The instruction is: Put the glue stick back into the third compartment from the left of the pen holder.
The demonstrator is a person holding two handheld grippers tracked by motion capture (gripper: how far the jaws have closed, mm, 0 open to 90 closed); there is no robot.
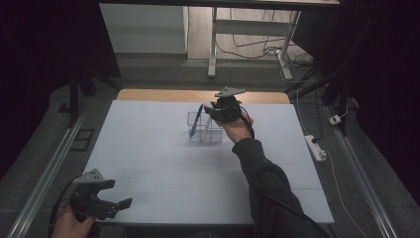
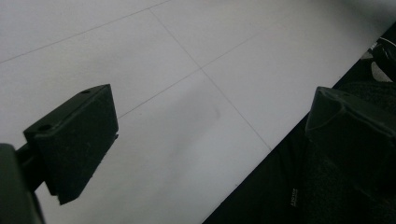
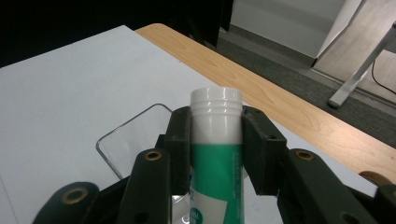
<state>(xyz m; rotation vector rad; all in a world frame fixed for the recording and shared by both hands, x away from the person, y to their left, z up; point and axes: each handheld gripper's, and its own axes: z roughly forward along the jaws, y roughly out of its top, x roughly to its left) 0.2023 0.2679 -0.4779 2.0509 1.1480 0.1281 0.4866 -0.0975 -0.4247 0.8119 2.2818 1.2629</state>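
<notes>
White sheeting (image 1: 163, 163) covers nearly the whole table, faint seam lines crossing it in a loose grid; along the 12 o'clock edge a strip of bare wooden tabletop (image 1: 148, 95) shows beyond it. Grey carpet surrounds the table, with a metal rail (image 1: 44, 173) running along the floor at 9 o'clock and a white power strip (image 1: 316, 147) with its cable lying at 3 o'clock. Past the far edge stand the legs of a white desk frame (image 1: 213, 54) among loose black cables, and dark curtains close in the room on both sides.

Toward 12 o'clock from the table's middle sits a clear plastic organiser (image 1: 204, 128) with a blue pen (image 1: 195, 120) standing tilted in one compartment. The right gripper (image 1: 218, 113) hangs just above it, clenched on a white-capped tube with a green label (image 3: 216, 140); in the right gripper view both pads press the tube's sides just below the ridged cap, and the organiser's rounded clear rim (image 3: 126, 135) lies right beneath.

At 7 o'clock, near the table's front edge, the left gripper (image 1: 119, 196) rests low over the sheeting, its jaws spread wide with nothing between them.
</notes>
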